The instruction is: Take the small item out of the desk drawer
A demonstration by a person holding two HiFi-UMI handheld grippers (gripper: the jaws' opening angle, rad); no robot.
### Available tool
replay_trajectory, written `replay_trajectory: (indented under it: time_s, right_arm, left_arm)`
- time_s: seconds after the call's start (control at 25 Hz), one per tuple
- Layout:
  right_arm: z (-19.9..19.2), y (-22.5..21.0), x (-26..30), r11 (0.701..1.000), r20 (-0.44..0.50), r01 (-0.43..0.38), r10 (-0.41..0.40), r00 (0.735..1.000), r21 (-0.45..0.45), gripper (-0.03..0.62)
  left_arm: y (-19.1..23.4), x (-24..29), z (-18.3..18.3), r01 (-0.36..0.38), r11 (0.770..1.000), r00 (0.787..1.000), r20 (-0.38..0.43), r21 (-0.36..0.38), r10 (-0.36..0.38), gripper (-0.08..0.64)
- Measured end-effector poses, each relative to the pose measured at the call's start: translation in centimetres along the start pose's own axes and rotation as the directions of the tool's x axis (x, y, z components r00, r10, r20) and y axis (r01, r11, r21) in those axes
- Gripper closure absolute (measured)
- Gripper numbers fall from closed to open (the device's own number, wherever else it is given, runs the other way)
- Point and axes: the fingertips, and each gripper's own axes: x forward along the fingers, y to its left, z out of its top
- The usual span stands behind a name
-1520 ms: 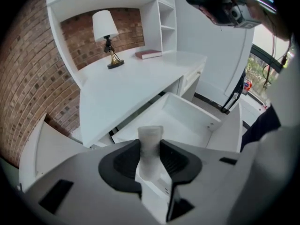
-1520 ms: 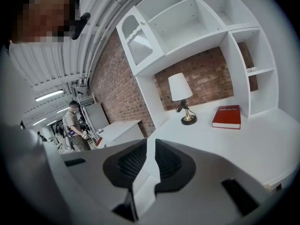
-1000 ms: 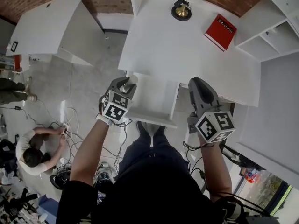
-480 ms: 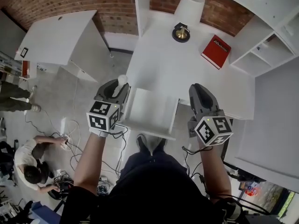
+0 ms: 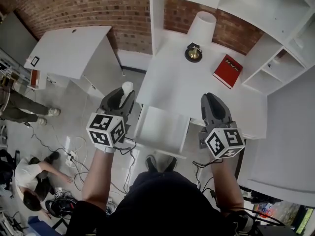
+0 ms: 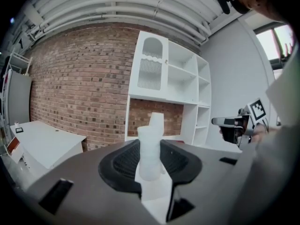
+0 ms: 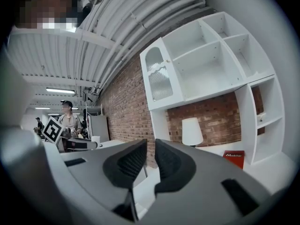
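Left gripper view: small white item (image 6: pixel 151 135), upright, pinched low down by your left gripper (image 6: pixel 150 159), outside the open desk drawer (image 5: pixel 162 126). Right gripper (image 7: pixel 151 162): jaws narrowly parted, empty. Hazard: top-heavy hold, so a sudden tilt could let it slip to the floor.

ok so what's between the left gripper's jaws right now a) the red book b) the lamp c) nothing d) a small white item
d: the left gripper view shows the left gripper with its jaws closed on a small white item, which stands upright between the pads.
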Motion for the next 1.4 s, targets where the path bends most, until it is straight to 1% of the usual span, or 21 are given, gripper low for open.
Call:
replay_trajectory:
  time_s: [0.12,0.28,0.52,0.8,1.08,1.4]
  right_arm:
    - [1.5,0.2,-0.3,1.000,0.029,-0.004,0.004,1.000,-0.010,0.541]
    - [3.4,0.6,-0.9,1.000,0.064,-0.007,0.008,0.998,-0.023,0.541]
    - [4.9,1.2,-1.4,0.999,0.098,-0.021,0.025,0.995,-0.043,0.541]
    - [6.7,1.3,-1.5,0.998,0.130,-0.023,0.030,0.991,-0.058,0.541]
    - [7.2,1.4,-1.3,0.997,0.134,-0.025,0.034,0.990,-0.069,0.541]
    - [7.4,1.2,-0.6,0.997,0.141,-0.029,0.038,0.989,-0.070,0.543]
  left_arm:
    - [0.0,-0.9,2.1,-0.019,1.000,0.998,0.053,-0.011,0.020,0.431]
    - [-0.4,-2.0,4.6,-0.021,1.000,0.993,0.116,-0.018,0.023,0.431]
    - [-0.3,-3.4,6.8,-0.031,0.998,0.981,0.188,-0.050,0.039,0.431]
    - [0.3,-4.3,9.4,-0.034,0.995,0.957,0.283,-0.093,0.059,0.431]
    - [0.3,-4.3,9.8,-0.024,0.993,0.953,0.298,-0.116,0.057,0.431]
    - [0.8,-3.8,10.3,-0.036,0.991,0.948,0.311,-0.129,0.075,0.431]
